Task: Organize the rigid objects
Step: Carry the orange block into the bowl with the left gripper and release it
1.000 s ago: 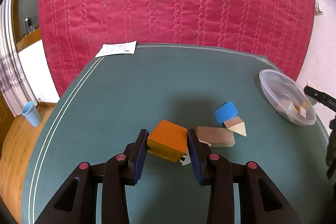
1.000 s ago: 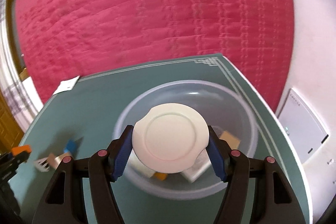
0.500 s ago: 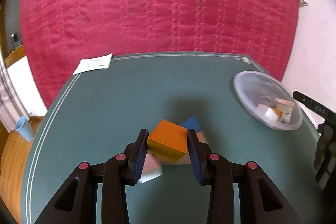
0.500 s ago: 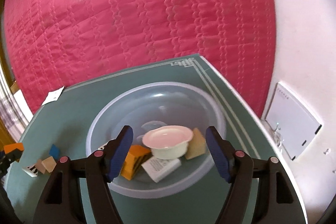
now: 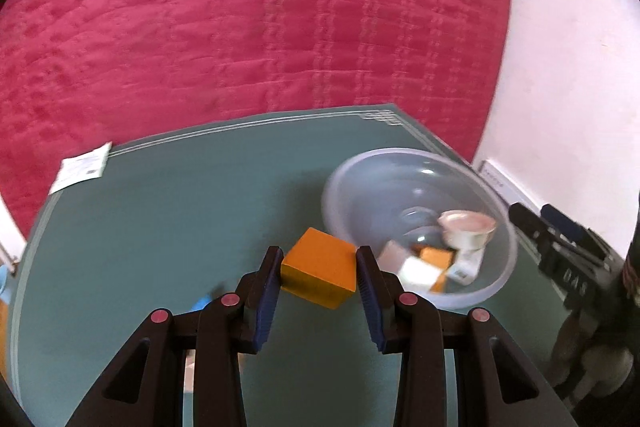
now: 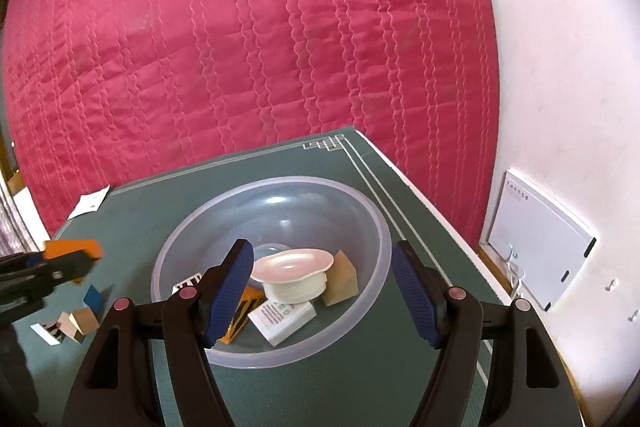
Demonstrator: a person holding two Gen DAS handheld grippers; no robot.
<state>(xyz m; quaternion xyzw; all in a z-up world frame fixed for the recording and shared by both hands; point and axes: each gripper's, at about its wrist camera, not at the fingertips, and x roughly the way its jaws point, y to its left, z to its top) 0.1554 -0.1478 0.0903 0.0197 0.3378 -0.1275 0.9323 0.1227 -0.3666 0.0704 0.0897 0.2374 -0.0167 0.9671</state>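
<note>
Green table [image 6: 360,379] against a quilted red backdrop [image 6: 248,39], white wall on the right, clear bowl [image 6: 376,227] near the table's right edge with plenty of bare green at far left. Left gripper [image 5: 318,277] is clamped on the orange block [image 5: 320,273] just beside the bowl's rim; right gripper [image 6: 322,293] hangs wide apart, gripping nothing, over the bowl's white dish [image 6: 294,269] (pink inside). Only the right view shows the loose blocks [image 6: 78,319] on the table at left
</note>
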